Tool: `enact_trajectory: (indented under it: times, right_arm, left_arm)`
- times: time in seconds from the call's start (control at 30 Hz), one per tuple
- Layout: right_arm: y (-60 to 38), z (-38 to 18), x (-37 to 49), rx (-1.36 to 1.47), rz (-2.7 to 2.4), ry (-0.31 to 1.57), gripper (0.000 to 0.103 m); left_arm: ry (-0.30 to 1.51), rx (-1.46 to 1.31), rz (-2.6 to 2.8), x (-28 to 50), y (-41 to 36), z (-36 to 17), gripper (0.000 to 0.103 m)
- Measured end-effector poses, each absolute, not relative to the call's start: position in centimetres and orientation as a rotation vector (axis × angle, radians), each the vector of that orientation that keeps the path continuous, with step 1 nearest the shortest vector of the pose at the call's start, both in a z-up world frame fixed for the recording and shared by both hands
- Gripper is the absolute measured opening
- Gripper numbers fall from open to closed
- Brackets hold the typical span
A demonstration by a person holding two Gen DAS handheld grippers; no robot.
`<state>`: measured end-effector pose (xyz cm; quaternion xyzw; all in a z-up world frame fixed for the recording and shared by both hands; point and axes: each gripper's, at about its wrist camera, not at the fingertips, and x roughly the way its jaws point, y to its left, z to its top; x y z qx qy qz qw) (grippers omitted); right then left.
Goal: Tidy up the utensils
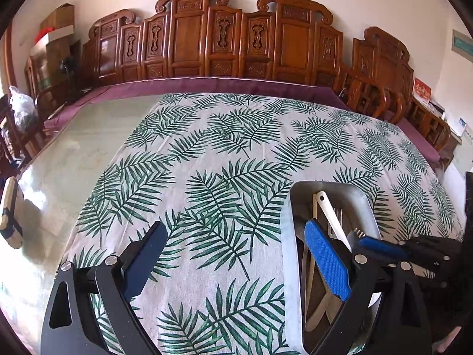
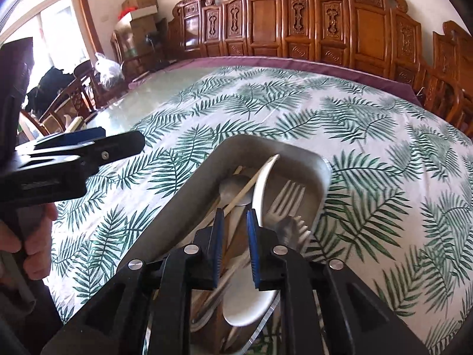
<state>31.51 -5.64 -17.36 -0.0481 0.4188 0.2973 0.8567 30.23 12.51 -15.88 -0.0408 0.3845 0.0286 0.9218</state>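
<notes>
Utensils (image 2: 260, 207) piled in metal tray (image 2: 189, 183)

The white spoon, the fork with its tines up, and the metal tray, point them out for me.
white spoon (image 2: 263, 183), right wrist view, on its handle.
fork (image 2: 288, 196), right wrist view, on its tines.
metal tray (image 2: 189, 186), right wrist view, on its left wall.

Both wrist cameras look steeply down and forward from close above the counter (image 1: 88, 162), sharing the metal tray (image 2: 183, 189) of utensils, leaf-print cloth (image 1: 224, 148) and carved chairs (image 2: 295, 20).
</notes>
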Motion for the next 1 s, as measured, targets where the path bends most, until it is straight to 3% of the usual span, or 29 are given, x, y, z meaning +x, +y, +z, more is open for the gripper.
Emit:
enact_trajectory:
  times: [0.4, 0.5, 0.57, 0.67, 0.77, 0.83, 1.0]
  right_arm:
    - [-11.1, -14.5, 28.4, -0.065, 0.553, 0.831, 0.033]
    - [-12.7, -13.9, 27.3, -0.050, 0.529, 0.819, 0.046]
    - [-13.6, -13.6, 26.5, -0.047, 0.509, 0.818, 0.065]
    - [-15.3, -13.1, 25.2, -0.052, 0.428, 0.811, 0.083]
    - [-16.8, -12.4, 23.8, -0.038, 0.395, 0.798, 0.095]
    - [-17.5, -11.9, 22.9, -0.029, 0.384, 0.787, 0.100]
    - [-19.2, -10.1, 20.0, -0.008, 0.347, 0.784, 0.100]
  left_arm:
    - [0.768, -0.013, 0.018, 28.0, 8.8, -14.6, 0.091]
    - [0.761, -0.014, -0.004, 26.8, 7.7, -13.9, 0.092]
    - [0.756, -0.016, -0.024, 26.0, 7.0, -13.6, 0.095]
    - [0.756, -0.013, -0.055, 24.6, 5.9, -13.1, 0.095]
    - [0.766, -0.004, -0.062, 23.0, 4.8, -12.6, 0.095]
    - [0.772, 0.004, -0.055, 21.7, 4.2, -12.2, 0.095]
    - [0.797, 0.024, -0.037, 18.9, 3.0, -11.5, 0.095]
